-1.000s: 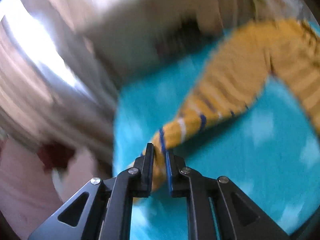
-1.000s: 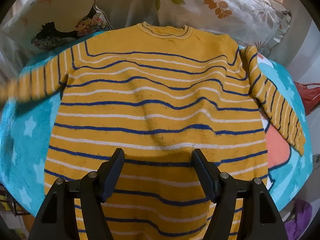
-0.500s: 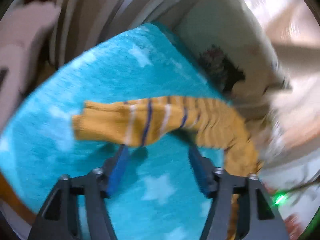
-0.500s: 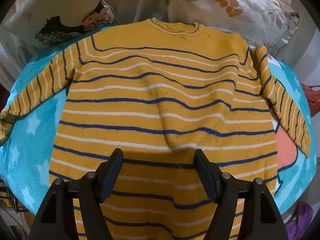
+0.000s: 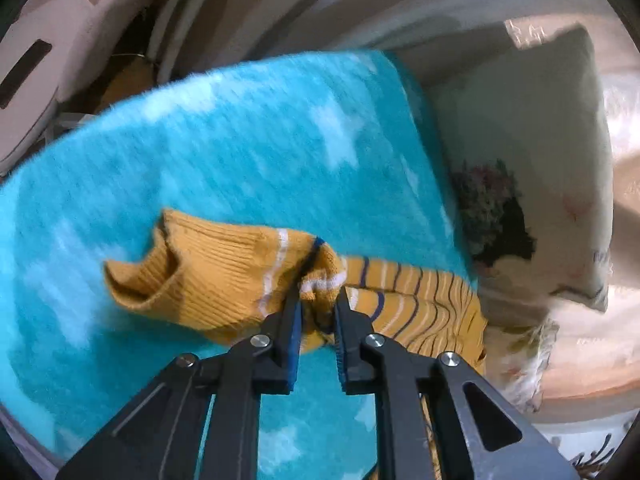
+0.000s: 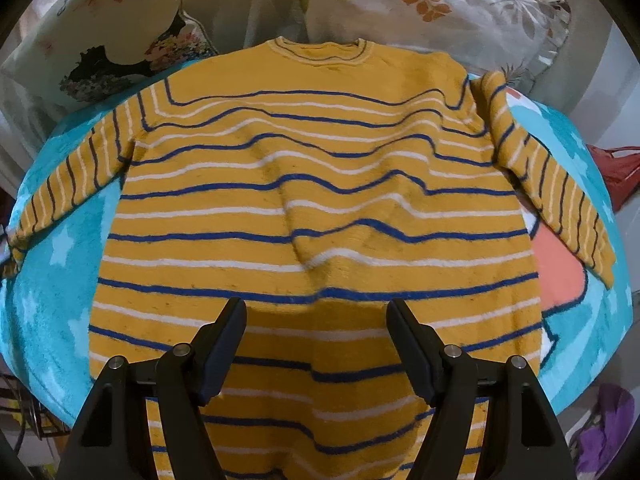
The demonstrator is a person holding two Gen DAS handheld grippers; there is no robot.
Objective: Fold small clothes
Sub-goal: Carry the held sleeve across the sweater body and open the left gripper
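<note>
A yellow sweater with blue and white stripes lies flat, neck away from me, on a turquoise star blanket. Both sleeves are spread out to the sides. My right gripper is open and empty, hovering over the sweater's lower middle. In the left wrist view my left gripper is shut on the sweater's left sleeve near the cuff, bunching the fabric between the jaws above the blanket.
Printed pillows lie beyond the sweater's neck, and one shows at the right of the left wrist view. A red bag sits off the right edge. A purple item lies at lower right.
My left gripper, open beside the sleeve half a second ago, has closed on it near the cuff. The right gripper stays open over the sweater with only a slight shift.
</note>
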